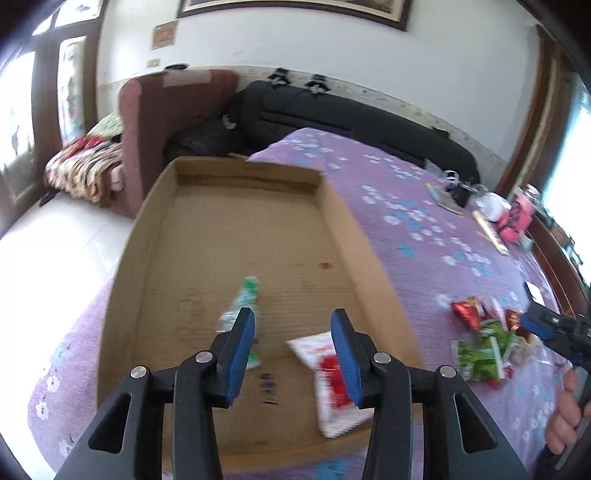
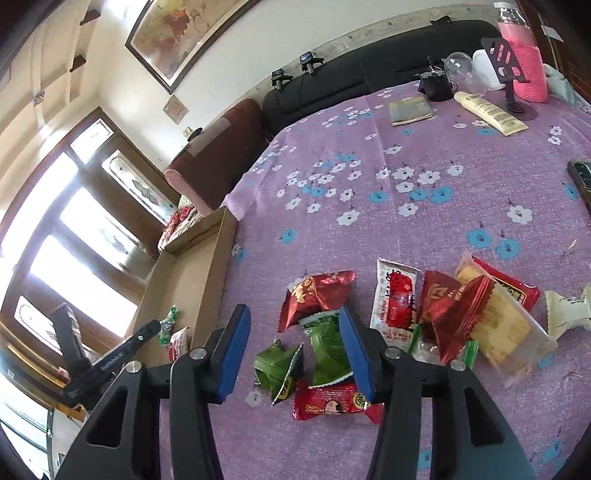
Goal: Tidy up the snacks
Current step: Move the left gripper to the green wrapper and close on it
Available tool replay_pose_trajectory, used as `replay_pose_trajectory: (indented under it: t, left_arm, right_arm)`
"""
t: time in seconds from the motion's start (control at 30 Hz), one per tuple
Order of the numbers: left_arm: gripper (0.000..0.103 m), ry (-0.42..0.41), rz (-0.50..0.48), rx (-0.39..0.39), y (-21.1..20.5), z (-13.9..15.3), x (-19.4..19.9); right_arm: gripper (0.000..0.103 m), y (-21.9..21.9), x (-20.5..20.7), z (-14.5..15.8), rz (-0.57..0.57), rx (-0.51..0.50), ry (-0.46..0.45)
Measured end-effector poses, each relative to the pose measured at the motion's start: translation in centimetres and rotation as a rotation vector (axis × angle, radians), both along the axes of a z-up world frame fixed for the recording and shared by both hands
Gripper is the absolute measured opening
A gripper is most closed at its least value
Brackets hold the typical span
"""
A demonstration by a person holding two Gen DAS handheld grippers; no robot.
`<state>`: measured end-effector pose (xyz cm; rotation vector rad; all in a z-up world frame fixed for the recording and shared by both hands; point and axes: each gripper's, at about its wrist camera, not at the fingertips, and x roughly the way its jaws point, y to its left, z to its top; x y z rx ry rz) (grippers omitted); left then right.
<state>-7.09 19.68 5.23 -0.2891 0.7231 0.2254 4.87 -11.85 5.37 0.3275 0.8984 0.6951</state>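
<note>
white-and-red packet [image 1: 332,384] motion-blurred behind left claw [image 1: 293,354], green candy [image 1: 242,306] smeared, hand [image 1: 565,417] cropped at frame edge

Home living room — dark red armchair [image 1: 147,122] and black sofa [image 1: 332,110] along the wall, framed painting [image 2: 184,33] above, wood-framed windows [image 2: 74,229], table under a purple floral cloth [image 2: 369,184] — pink bottle [image 2: 524,66], lotion tube [image 2: 487,112] on it.

White-red packet [image 2: 395,295] reads "ALL'S WELL" (partly).
</note>
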Motion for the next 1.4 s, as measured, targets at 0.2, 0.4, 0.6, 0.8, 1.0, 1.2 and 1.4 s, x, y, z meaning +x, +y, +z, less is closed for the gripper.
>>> replay_pose_trajectory:
  t: [0.2,0.4,0.6,0.8,1.0,1.2,1.4]
  left_arm:
    - [0.054,0.004,-0.164,-0.022,-4.9,1.5,0.9]
    - [0.069,0.068,-0.392,0.009,-12.4,1.0,2.9]
    - [0.085,0.177,-0.467,0.128,-17.5,-1.3,5.0]
    - [0.085,0.241,-0.424,0.088,-17.2,-3.3,7.3]
    - [0.047,0.210,-0.416,0.101,-17.2,-3.8,7.3]
    - [0.042,0.159,-0.400,0.038,-15.9,-3.7,7.0]
    - [0.041,0.145,-0.378,0.033,-15.5,-3.5,7.1]
  right_arm:
    - [0.050,-0.8,0.1,0.2,-0.026,-0.012,0.000]
    - [0.050,-1.3,0.4,-0.1,-0.048,-0.007,0.021]
    - [0.050,-1.9,0.6,-0.2,-0.060,0.010,0.037]
    - [0.050,-1.4,0.4,-0.2,-0.030,0.007,0.035]
    - [0.050,-0.7,0.2,-0.5,-0.008,-0.006,0.039]
    - [0.048,0.4,0.3,-1.4,0.021,-0.039,0.050]
    - [0.042,1.4,0.7,-2.7,0.043,-0.092,0.059]
